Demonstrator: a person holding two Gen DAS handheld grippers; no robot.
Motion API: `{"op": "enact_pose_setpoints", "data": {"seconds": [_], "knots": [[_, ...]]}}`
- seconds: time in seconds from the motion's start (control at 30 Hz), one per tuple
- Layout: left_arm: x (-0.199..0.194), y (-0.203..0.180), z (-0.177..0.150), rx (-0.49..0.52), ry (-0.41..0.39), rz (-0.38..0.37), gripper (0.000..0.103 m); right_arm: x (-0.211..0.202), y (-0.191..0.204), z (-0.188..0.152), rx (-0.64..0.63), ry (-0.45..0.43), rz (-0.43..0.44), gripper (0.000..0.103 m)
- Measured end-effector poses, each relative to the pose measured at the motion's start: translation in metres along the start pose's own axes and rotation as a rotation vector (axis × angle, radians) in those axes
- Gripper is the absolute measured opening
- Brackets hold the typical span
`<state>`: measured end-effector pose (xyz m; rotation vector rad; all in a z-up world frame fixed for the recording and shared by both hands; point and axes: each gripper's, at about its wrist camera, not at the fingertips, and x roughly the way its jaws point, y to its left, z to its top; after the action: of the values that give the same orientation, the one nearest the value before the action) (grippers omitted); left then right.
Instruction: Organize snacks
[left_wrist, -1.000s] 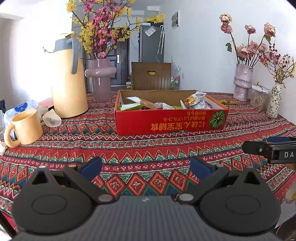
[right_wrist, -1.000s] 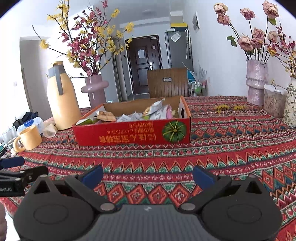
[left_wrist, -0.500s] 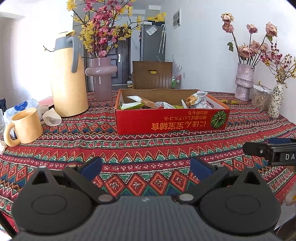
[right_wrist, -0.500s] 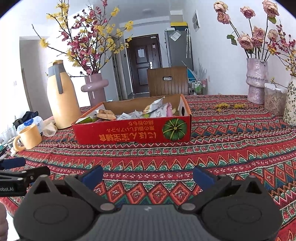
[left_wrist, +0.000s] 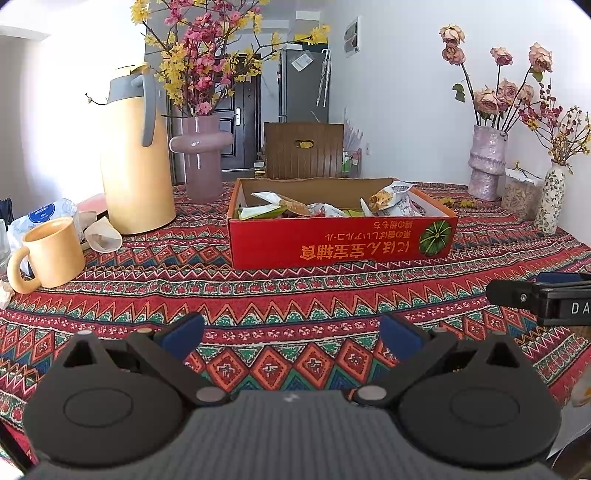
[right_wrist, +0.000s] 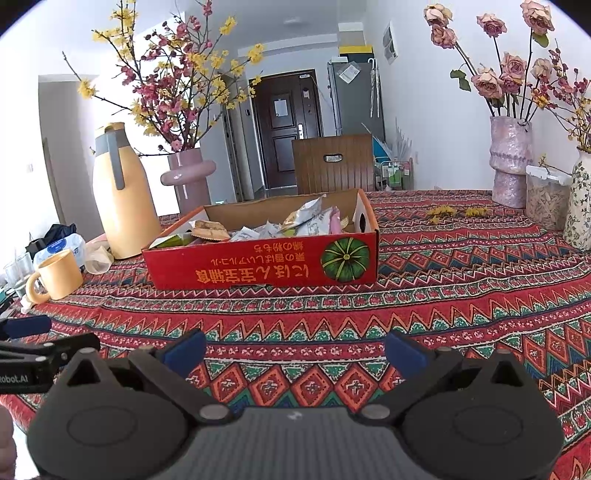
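A shallow red cardboard box with a green pumpkin print stands mid-table, holding several snack packets. My left gripper hovers open over the patterned tablecloth, well short of the box, nothing between its blue-padded fingers. My right gripper is likewise open and empty, near the table's front edge. Each gripper shows at the other view's side: the right one, the left one.
A yellow thermos jug, a yellow mug and a pink vase of blossoms stand left of the box. Two flower vases and a clear jar stand at the right. A wooden chair is behind the table.
Both views have drawn back slightly and lowered; the box looks a little farther. Both grippers stay open and empty.
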<state>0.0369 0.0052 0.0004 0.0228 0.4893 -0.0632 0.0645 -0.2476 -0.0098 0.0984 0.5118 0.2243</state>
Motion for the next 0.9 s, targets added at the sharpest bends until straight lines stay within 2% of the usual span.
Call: {"op": "enact_pose_setpoints", "data": {"seconds": [0.9], "knots": [[-0.0057,-0.0022,0.0014,0.004,-0.016,0.0,0.103,-0.0026,0.0023,0.0001,-0.005,-0.003,0.002,0.103]]}}
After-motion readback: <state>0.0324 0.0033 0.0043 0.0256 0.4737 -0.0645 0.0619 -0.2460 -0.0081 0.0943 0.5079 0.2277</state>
